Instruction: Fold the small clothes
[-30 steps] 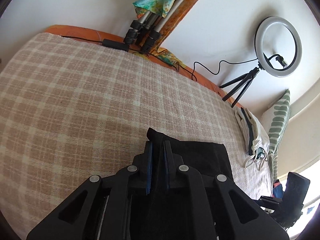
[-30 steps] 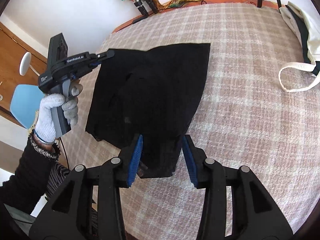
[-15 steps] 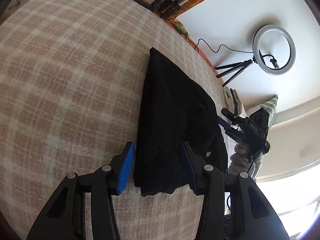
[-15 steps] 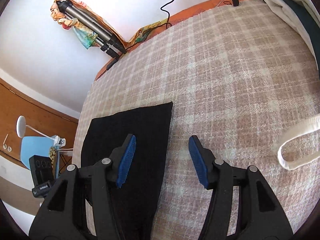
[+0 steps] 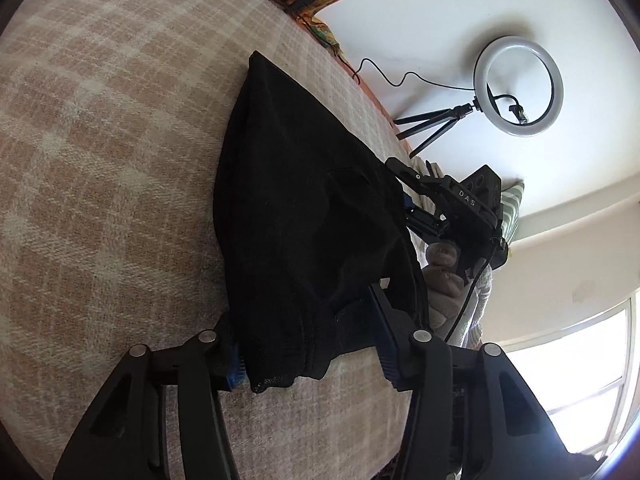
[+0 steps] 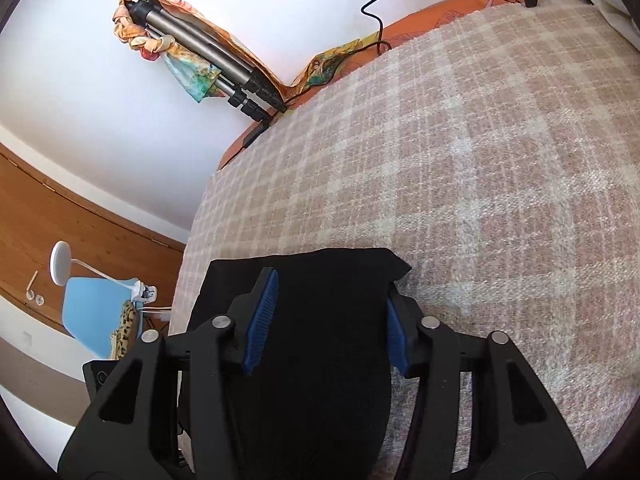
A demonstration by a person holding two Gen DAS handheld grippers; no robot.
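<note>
Both tongs stand at the near edge of a black fabric garment (image 5: 304, 216) lying on a beige-and-cream checked woven bedcover (image 5: 112, 128). Left gripper (image 5: 310, 346): its jaws have just been closing, and the bunched near hem of the garment lies between the blue pads. The left pad meets the cloth edge; the right pad sits at a fold of the cloth, so whether both pads press cannot be told. Right gripper (image 6: 330, 322): its jaws have likewise just been closing, with a corner of the black garment (image 6: 316, 300) between them. The cloth fills the gap from pad to pad, covering the tip of the right pad; a firm clamp cannot be confirmed.

From the left wrist view, the right gripper (image 5: 404, 200) is seen at the garment's far side, carried by a hand in a light knitted glove (image 5: 440, 276). A white ring light on a black tripod (image 5: 518, 86) stands at the wall beyond the bed. A folded grey tripod wrapped in patterned cloth (image 6: 200, 56) leans in the corner.
</note>
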